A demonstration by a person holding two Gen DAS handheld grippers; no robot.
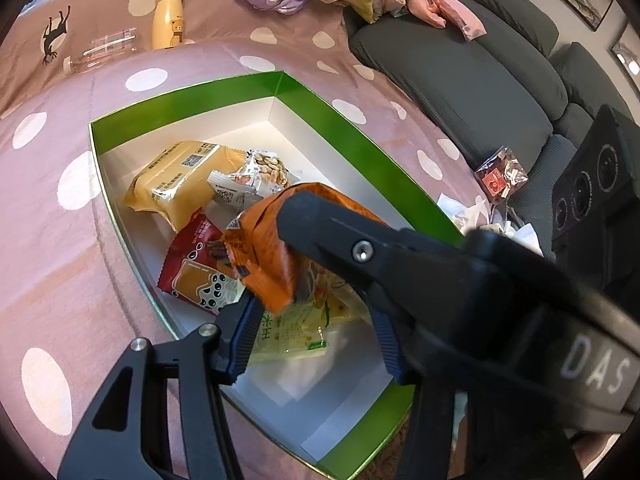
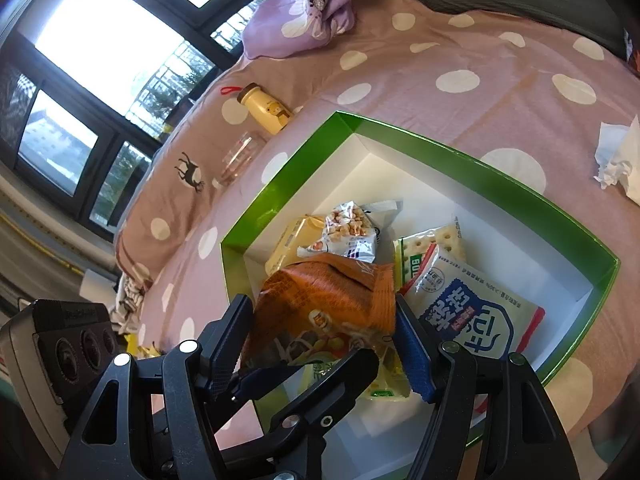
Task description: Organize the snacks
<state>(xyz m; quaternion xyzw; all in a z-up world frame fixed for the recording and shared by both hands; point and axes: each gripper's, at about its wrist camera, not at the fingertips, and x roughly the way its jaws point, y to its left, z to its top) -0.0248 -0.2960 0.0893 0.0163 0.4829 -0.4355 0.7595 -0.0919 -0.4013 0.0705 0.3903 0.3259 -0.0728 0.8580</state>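
1. Yellow snack packet [image 1: 172,188] lies at the far left inside the green box [image 1: 188,120], which sits on a pink spotted cover [image 1: 48,240]. A cream bottle [image 1: 168,20] stands beyond the box, at the far left.
2. A red packet [image 1: 196,268] lies near it, and a peanut packet [image 1: 260,176] lies just to its right, touching it.
3. The left claw [image 1: 314,336] hangs over the near end of the box, part open. The lower edge of the orange bag [image 1: 264,248] is between its pads, which do not visibly press on it. A yellow-green packet [image 1: 292,332] lies below.
4. The right claw [image 2: 320,340] comes in from the right and is closed on the orange bag, a pad on each side, holding it above the other packets.
5. A blue-and-white packet [image 2: 472,312] lies in the right part of the box.
6. Crumpled tissues [image 1: 464,208] and a small red packet [image 1: 500,178] lie outside, by the grey sofa [image 1: 460,80].
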